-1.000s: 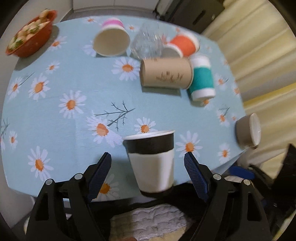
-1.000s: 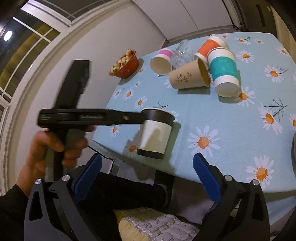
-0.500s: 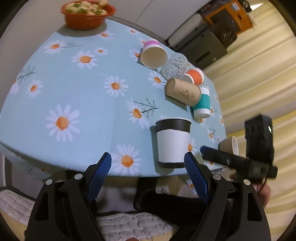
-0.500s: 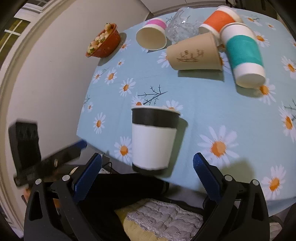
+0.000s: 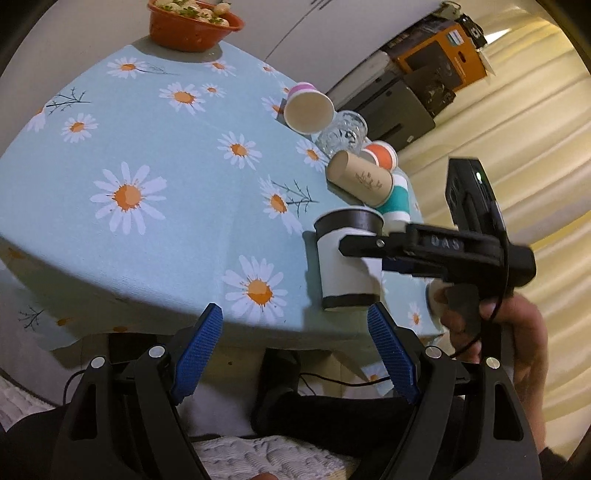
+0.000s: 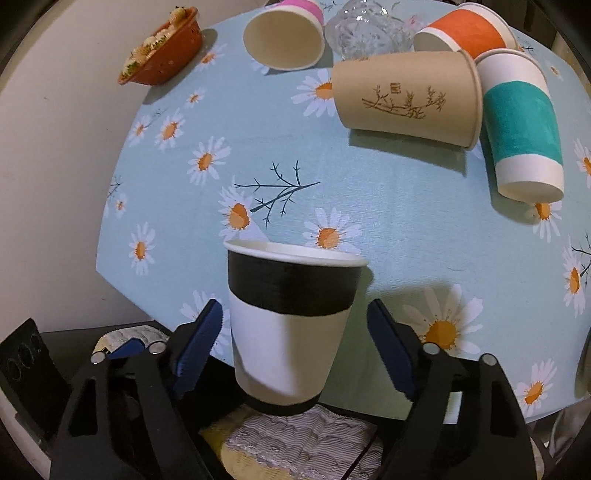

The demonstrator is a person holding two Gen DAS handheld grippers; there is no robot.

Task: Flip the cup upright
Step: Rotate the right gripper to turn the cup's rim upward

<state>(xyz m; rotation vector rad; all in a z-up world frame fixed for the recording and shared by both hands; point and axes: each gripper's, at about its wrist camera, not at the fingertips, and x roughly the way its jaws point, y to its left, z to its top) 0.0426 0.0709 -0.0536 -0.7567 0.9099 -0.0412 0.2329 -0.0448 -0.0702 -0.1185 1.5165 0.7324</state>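
Observation:
A white paper cup with black bands (image 5: 345, 260) stands upright at the near edge of the daisy tablecloth (image 5: 147, 184). In the right wrist view the cup (image 6: 291, 325) sits between the spread blue pads of my right gripper (image 6: 295, 347), and no pad touches it. In the left wrist view my right gripper's finger reaches in from the right alongside the cup. My left gripper (image 5: 295, 354) is open and empty, below the table edge and left of the cup.
Further back several cups lie on their sides: a tan one (image 6: 406, 96), a teal one (image 6: 521, 129), an orange one (image 6: 465, 31) and a pink one (image 6: 284, 35). A glass (image 6: 365, 31) lies among them. A red bowl of food (image 5: 194, 22) stands at the far left.
My right gripper has moved in so its open fingers now flank the upright cup. My left gripper has drawn back to the left and turned, away from the cup.

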